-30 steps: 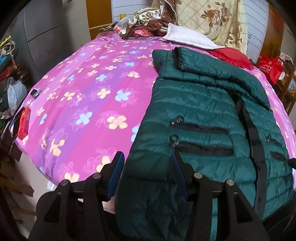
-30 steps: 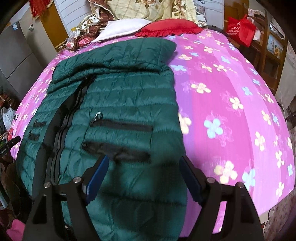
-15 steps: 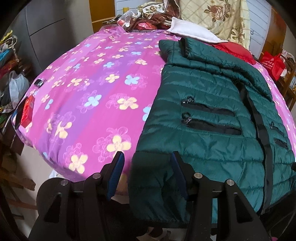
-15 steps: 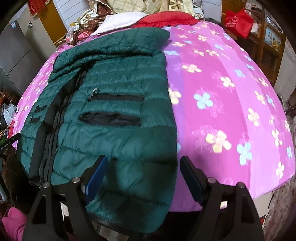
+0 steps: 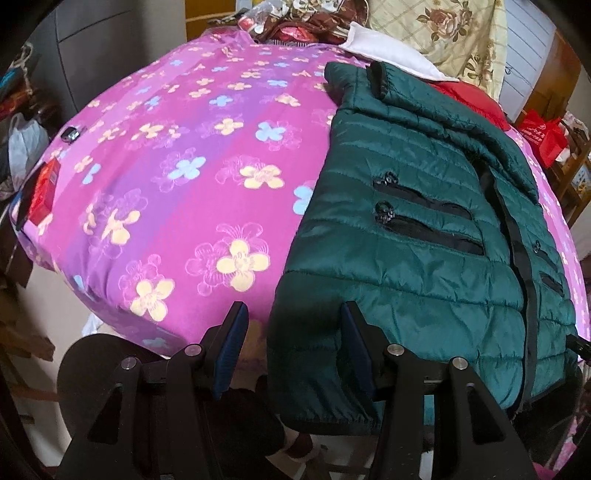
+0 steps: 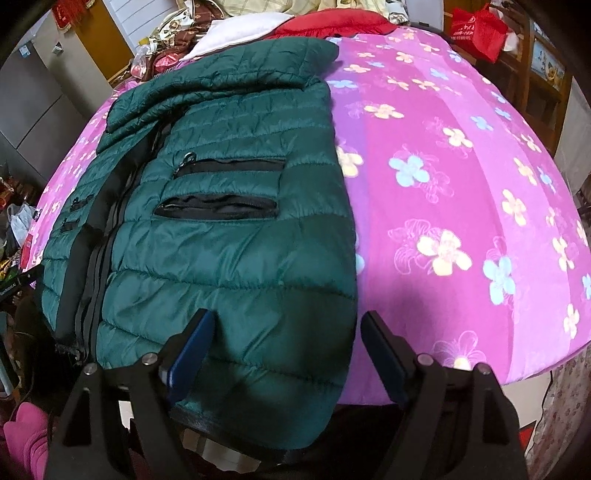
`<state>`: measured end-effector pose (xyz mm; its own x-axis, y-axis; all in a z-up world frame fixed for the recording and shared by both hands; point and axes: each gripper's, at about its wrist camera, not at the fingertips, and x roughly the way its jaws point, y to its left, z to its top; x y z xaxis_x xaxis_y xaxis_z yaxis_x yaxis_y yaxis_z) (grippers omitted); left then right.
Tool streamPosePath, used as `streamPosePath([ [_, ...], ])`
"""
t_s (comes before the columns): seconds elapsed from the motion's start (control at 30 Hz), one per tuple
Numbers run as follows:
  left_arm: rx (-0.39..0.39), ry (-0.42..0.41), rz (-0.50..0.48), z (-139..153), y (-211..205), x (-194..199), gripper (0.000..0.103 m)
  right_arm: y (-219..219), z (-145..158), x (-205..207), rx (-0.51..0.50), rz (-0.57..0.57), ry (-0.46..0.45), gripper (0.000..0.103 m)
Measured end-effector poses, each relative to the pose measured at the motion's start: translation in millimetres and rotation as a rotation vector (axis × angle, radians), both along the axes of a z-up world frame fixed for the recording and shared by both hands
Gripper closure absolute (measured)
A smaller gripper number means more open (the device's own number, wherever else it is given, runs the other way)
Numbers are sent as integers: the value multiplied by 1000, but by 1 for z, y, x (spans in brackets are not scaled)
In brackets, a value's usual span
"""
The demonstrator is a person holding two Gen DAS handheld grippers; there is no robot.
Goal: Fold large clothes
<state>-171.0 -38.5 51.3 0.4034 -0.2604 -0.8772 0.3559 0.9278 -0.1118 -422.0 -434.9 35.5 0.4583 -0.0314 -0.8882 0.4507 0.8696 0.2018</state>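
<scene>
A dark green quilted jacket [image 5: 424,236] lies front up on the bed, its sleeves folded in and its hem hanging over the near edge. It also shows in the right wrist view [image 6: 236,229]. My left gripper [image 5: 291,325] is open, at the jacket's lower left hem corner; the corner sits between the fingers [image 5: 231,343], not pinched. My right gripper [image 6: 288,332] is open wide, straddling the lower right hem corner.
The bed wears a pink flowered cover [image 5: 192,177], also in the right wrist view [image 6: 461,192]. Pillows and bedding [image 5: 399,51] pile at the head. A red bag [image 6: 476,33] and wooden shelves stand at the right. Clutter and a white bag [image 5: 22,147] lie at the left.
Both grippers have pulled back toward the near bed edge and lowered. The hem, which lay between the fingers on the bed, now hangs over the edge. Both stay open.
</scene>
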Motion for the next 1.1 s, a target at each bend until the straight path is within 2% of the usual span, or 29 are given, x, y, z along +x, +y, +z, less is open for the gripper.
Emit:
streamPosePath([
  [0.43, -81, 126, -36, -19, 2, 0, 54, 2, -11, 2, 95, 57, -9, 17],
  [0.5, -72, 109, -67, -20, -3, -3, 45, 3, -11, 2, 103, 72, -17, 16],
  [0.63, -32, 100, -100, -20, -11, -5, 43, 2, -11, 0, 114, 90, -34, 16],
  [0.67, -41, 107, -93, -20, -11, -5, 43, 2, -11, -1, 116, 93, -37, 16],
  [0.73, -52, 116, -100, -19, -12, -5, 52, 3, -11, 0, 118, 111, -39, 16],
  [0.77, -55, 117, -107, -17, -12, -5, 60, 6, -10, 0, 127, 132, -50, 17],
  [0.8, -56, 112, -111, -16, -14, -5, 71, 7, -9, -2, 127, 146, -64, 22],
  [0.83, -52, 100, -112, -13, -15, -6, 77, 10, -8, -2, 113, 156, -80, 29],
  [0.87, -43, 85, -112, -11, -16, -6, 88, 12, -6, -3, 94, 156, -92, 44],
  [0.9, -31, 66, -108, -7, -17, -7, 95, 12, -5, -3, 80, 153, -104, 54],
  [1.03, -59, 33, -95, 7, -14, -6, 99, 8, 3, 0, 75, 151, -143, 74],
  [1.1, -69, 5, -94, 15, -13, -6, 100, 6, 12, 1, 70, 158, -169, 77],
])
